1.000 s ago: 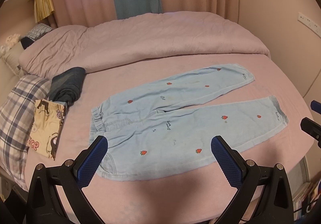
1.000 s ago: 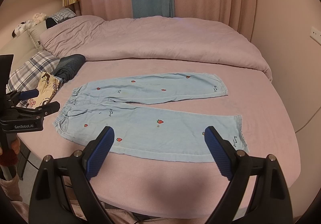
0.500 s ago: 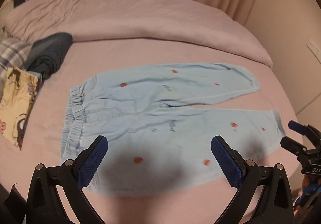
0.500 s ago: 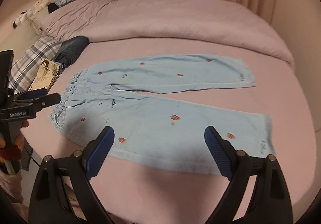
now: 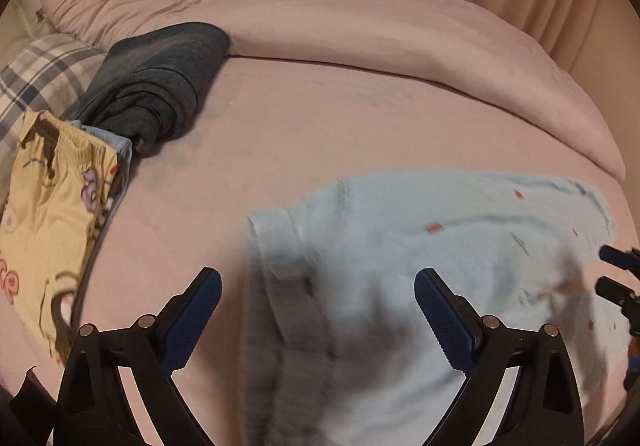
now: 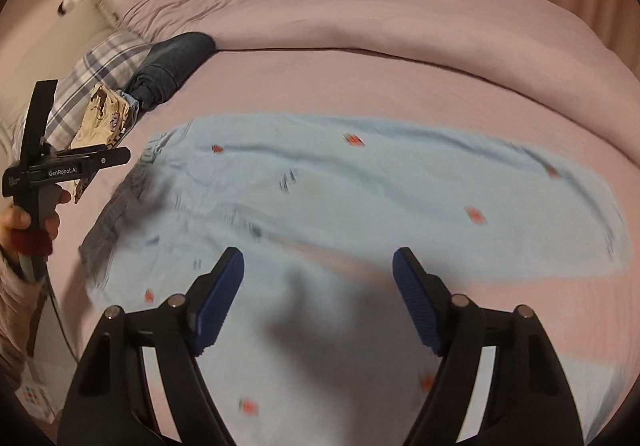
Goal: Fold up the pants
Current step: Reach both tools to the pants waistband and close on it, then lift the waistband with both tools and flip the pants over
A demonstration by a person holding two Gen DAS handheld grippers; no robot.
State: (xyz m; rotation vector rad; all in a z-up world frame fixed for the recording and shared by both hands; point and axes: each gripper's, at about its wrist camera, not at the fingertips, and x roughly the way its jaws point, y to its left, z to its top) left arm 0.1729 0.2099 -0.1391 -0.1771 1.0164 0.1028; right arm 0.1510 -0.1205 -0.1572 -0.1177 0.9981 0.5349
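Note:
Light blue pants (image 6: pixel 360 198) with small red strawberry prints lie flat on the pink bed, legs spread to the right. In the left wrist view the elastic waistband (image 5: pixel 280 246) lies just ahead of my left gripper (image 5: pixel 318 286), which is open and empty above it. My right gripper (image 6: pixel 318 264) is open and empty, low over the near leg close to the crotch. The left gripper also shows at the left edge of the right wrist view (image 6: pixel 60 166). The right gripper's tips show at the right edge of the left wrist view (image 5: pixel 618 274).
A dark folded garment (image 5: pixel 160 82), a yellow patterned garment (image 5: pixel 52 198) and a plaid pillow (image 5: pixel 36 78) lie at the left of the bed. A pink duvet (image 5: pixel 360 26) is heaped along the far side. Bare pink sheet (image 5: pixel 260 126) lies between.
Both grippers have dropped lower and closer to the pants. The left one swung toward the waistband, the right one toward the middle of the near leg. Both stay open.

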